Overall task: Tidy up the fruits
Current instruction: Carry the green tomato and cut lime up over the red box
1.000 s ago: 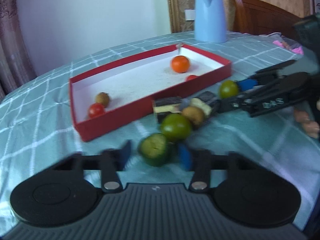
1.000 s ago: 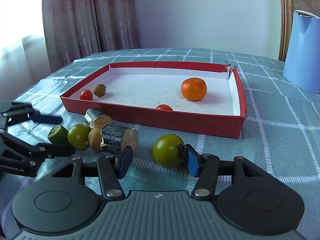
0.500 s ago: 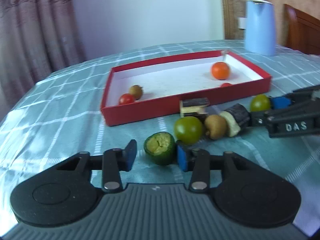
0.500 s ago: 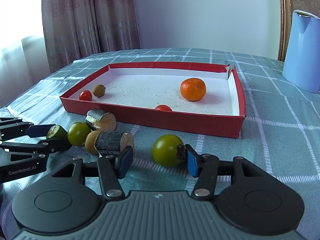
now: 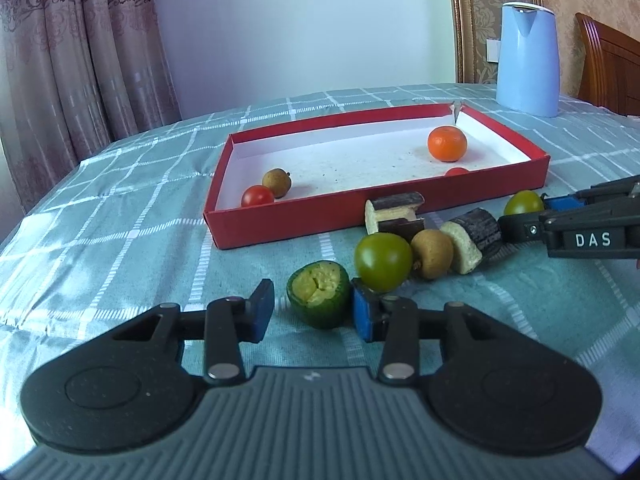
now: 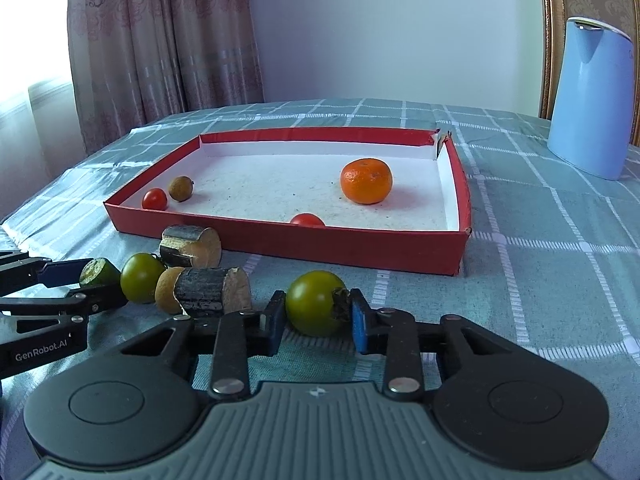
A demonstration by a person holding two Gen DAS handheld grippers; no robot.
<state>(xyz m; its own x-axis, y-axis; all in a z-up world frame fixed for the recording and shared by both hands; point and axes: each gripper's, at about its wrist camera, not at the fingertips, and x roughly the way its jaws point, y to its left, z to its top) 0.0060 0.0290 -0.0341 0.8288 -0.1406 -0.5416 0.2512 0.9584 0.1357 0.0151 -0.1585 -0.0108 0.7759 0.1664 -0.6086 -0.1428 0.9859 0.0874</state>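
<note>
Both tools have closed in: your left tool [image 5: 307, 310] brackets the cut fruit [image 5: 319, 299], right tool [image 6: 316, 321] nearly grips the green tomato [image 6: 313, 302]. Neither clenched. Next: squeeze, lift, carry forward into the tray [image 6: 280, 238].

4 fruits [image 6: 365, 181] lie in the tray [image 6: 280, 240]; others [image 6: 142, 277] before it.

The right gripper [image 6: 316, 316] brackets a green tomato [image 6: 314, 302] on the worktop [image 6: 540, 280], jaws seemingly touching it; red tray [image 6: 288, 240] beyond.
</note>
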